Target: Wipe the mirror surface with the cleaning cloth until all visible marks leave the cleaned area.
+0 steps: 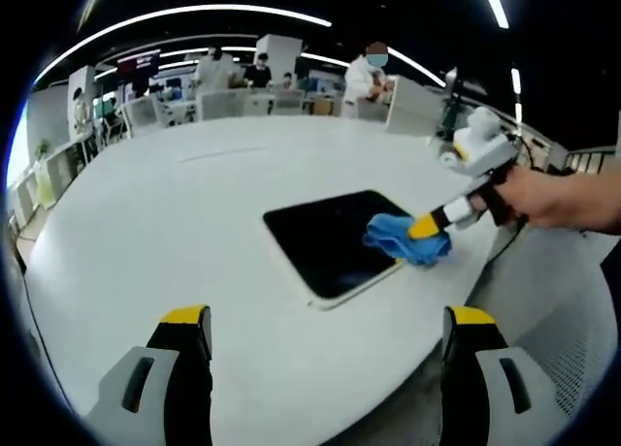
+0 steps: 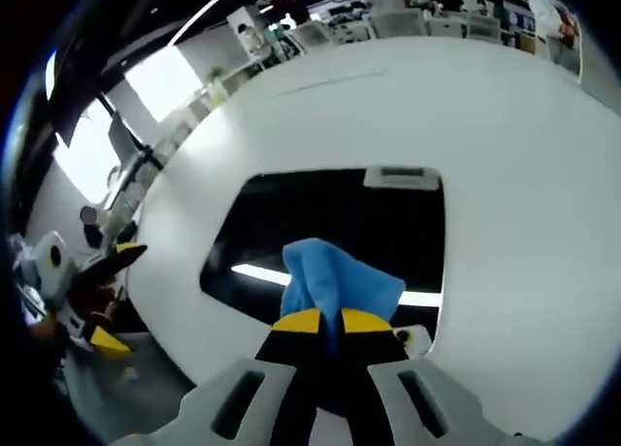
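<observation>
A dark rectangular mirror [image 1: 325,238] with a white rim lies flat on the white table [image 1: 175,223]. A blue cleaning cloth [image 1: 408,238] rests on the mirror's right edge, with my right gripper [image 1: 427,228], held by a hand, shut on it. In the right gripper view the cloth [image 2: 335,281] is pinched between the yellow-tipped jaws of my right gripper [image 2: 330,322] over the mirror [image 2: 330,228], which reflects a ceiling light strip. My left gripper [image 1: 328,320] stands open above the table's near edge, short of the mirror, and holds nothing; it also appears at the left edge as my left gripper [image 2: 107,296].
The white table is wide and round-edged, with its rim [image 1: 408,388] close below my left jaws. Several people [image 1: 367,73] and desks stand far behind the table. A bright window [image 2: 165,82] is off to the left in the right gripper view.
</observation>
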### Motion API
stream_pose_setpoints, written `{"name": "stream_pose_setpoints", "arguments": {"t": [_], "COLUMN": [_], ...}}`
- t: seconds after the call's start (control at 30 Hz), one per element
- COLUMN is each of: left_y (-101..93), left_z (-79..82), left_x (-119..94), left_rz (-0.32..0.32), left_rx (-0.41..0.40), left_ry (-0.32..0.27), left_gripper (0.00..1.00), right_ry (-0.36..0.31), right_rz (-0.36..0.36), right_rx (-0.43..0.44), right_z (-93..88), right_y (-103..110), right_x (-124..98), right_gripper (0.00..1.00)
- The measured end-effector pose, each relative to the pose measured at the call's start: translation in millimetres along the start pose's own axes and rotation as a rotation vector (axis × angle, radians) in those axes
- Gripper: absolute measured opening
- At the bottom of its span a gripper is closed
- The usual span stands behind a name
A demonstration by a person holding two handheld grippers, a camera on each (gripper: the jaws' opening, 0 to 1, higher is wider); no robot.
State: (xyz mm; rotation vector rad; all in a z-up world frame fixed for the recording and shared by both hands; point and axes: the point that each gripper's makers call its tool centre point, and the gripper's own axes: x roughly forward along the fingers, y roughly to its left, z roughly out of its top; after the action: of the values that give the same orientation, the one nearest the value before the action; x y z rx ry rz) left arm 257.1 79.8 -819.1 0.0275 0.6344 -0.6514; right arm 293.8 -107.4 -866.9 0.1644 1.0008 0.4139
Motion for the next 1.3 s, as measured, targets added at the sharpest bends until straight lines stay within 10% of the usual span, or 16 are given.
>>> {"name": "stream_pose_setpoints", "arguments": {"t": [0.4, 0.5, 1.3], "left_y": [3.2, 7.4, 4.0], "left_z": [2.1, 19.3, 14.0], "left_x": [-1.1, -6.1, -3.4], "left_rz": [0.021, 0.059, 0.042], "left_rx": [0.019, 0.078, 0.053], "left_ry": [-0.005, -0.082, -0.052], "left_gripper": [0.99, 0.99, 0.99], "right_ry": [0.011, -0.012, -0.024], "right_rz": [0.033, 0.046, 0.057], "right_rx": [-0.003, -0.029, -0.004], "right_z": [-7.0, -7.5, -7.6], "right_y": [3.5, 3.2, -5.4], "right_x": [-2.9, -3.2, -8.3], "right_gripper": [0.00, 0.00, 0.00]}}
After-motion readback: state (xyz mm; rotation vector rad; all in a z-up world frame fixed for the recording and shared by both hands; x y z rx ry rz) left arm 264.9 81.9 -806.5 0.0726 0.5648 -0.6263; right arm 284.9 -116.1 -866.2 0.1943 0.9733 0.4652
